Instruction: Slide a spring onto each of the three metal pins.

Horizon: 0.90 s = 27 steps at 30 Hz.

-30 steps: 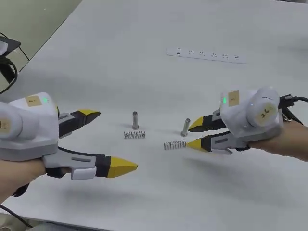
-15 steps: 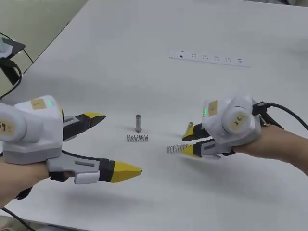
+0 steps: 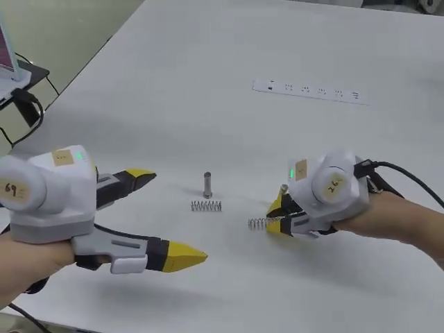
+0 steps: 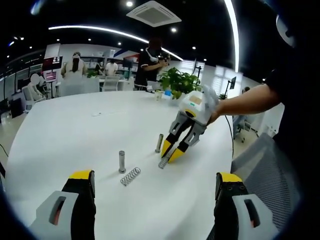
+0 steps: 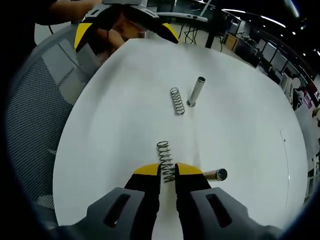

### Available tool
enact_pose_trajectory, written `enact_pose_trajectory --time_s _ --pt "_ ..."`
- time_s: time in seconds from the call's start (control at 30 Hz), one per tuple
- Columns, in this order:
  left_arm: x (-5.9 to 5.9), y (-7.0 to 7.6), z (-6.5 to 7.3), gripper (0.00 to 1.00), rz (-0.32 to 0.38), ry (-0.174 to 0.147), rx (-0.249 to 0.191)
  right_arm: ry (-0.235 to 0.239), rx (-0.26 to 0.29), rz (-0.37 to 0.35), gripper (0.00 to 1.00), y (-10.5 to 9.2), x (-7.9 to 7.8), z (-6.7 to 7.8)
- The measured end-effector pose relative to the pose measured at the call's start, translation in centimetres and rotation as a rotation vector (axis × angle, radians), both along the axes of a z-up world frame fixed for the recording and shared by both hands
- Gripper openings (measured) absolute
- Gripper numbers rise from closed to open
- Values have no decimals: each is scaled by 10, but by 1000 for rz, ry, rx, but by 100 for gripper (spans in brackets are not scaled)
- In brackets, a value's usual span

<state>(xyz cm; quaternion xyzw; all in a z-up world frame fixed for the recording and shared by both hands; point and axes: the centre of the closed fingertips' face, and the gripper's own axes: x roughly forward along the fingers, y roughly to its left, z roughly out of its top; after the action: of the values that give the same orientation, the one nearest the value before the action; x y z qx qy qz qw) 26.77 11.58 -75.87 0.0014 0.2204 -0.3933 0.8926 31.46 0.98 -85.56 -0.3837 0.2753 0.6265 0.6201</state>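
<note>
Two short metal pins stand upright on the white table. One pin [image 3: 207, 184] [image 4: 121, 161] [image 5: 196, 91] has a loose spring [image 3: 206, 205] [image 4: 130, 176] [image 5: 175, 100] lying beside it. The other pin [image 3: 283, 189] [image 4: 159, 143] [image 5: 215, 174] stands close against my right gripper [image 3: 276, 216] [image 5: 167, 172], which is shut on the near end of a second spring [image 3: 258, 223] [image 5: 165, 157] lying flat on the table. My left gripper [image 3: 166, 216] [image 4: 154, 187] is open and holds nothing, hovering left of the first pin.
A white power strip [image 3: 309, 91] lies further back on the table [image 3: 208, 83]. The table's left edge runs past a stand with cables [image 3: 24, 97]. In the left gripper view, people stand far behind the table.
My right gripper has moved in over the spring's end and its jaws have come together on it. The left gripper stays open in about the same place.
</note>
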Motion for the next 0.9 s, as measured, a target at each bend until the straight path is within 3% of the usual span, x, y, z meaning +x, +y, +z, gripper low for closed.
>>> enact_pose_trajectory --time_s 0.3,0.57,0.9 --pt "-2 -6 -1 98 -13 1 6 -3 2 5 8 -2 -2 2" --pt "-2 -16 2 98 -40 -7 12 -12 54 10 8 -10 -9 37" --pt "1 -40 6 96 -103 -19 10 -10 78 -8 8 -24 -14 58"
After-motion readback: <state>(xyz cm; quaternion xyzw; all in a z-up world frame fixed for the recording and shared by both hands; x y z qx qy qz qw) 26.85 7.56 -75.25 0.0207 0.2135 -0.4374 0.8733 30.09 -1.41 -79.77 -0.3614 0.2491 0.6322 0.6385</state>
